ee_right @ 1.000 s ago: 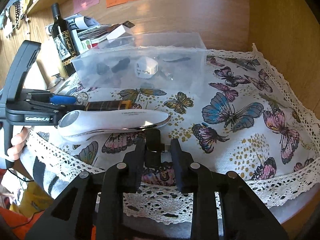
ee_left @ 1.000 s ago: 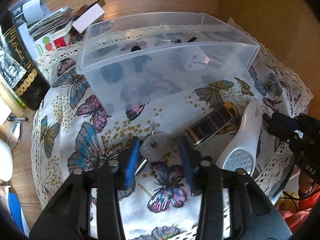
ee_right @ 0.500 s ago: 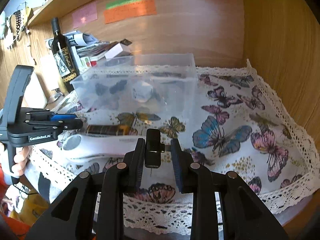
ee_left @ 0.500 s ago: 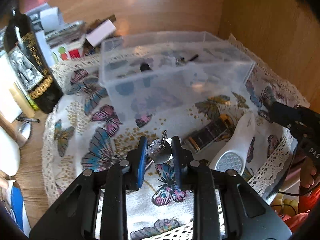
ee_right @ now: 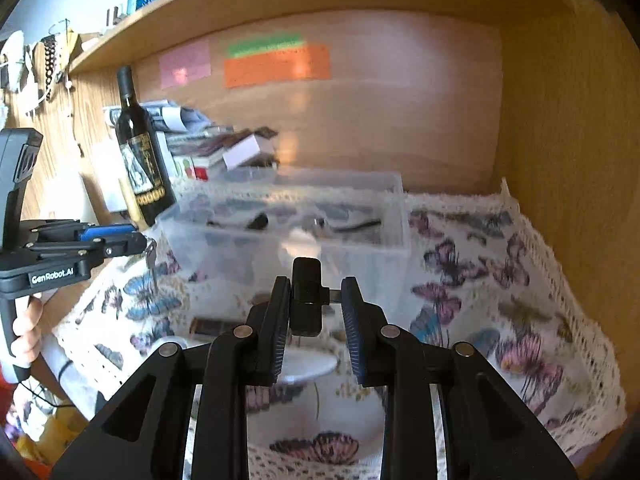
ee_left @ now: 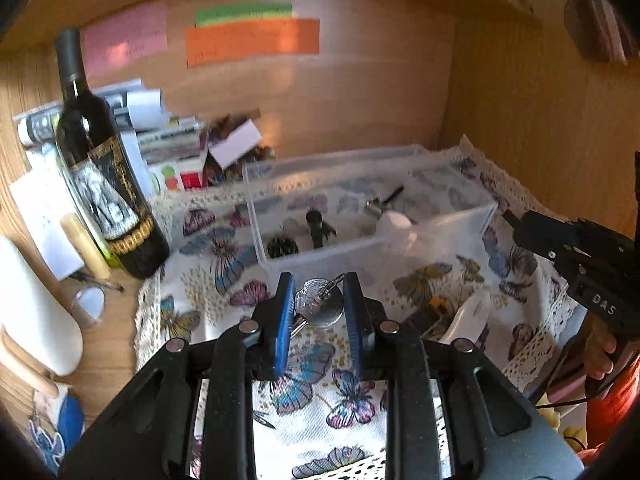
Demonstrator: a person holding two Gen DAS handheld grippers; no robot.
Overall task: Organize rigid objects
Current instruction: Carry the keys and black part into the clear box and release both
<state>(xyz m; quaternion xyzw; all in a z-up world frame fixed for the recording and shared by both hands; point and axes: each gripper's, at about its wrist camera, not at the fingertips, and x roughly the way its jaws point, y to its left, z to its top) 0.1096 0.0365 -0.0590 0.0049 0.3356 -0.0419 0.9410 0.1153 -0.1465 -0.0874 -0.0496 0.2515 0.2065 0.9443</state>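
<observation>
My left gripper (ee_left: pixel 318 300) is shut on a bunch of silver keys (ee_left: pixel 318 306) and holds it above the butterfly cloth, just in front of the clear plastic box (ee_left: pixel 400 252). My right gripper (ee_right: pixel 314 304) is shut on a small black plug-shaped device (ee_right: pixel 306 300), raised in front of the same box (ee_right: pixel 360 256). The box holds a white adapter (ee_left: pixel 394 222) and small dark items (ee_left: pixel 316 222). A white handheld device (ee_left: pixel 466 316) and a dark brown bar (ee_left: pixel 424 314) lie on the cloth to the right of my left gripper. The left gripper also shows in the right wrist view (ee_right: pixel 132 242) with the keys hanging (ee_right: pixel 151 260).
A dark wine bottle (ee_left: pixel 100 168) stands left of the box, with stacked papers and small boxes (ee_left: pixel 180 148) behind it. Wooden walls close the back and right. The cloth (ee_right: pixel 500 280) has a lace edge at the front. A small mirror (ee_left: pixel 90 300) lies at the left.
My left gripper closed on the keys and lifted them off the cloth. My right gripper rose with the black device. Both views now look higher, towards the back wall.
</observation>
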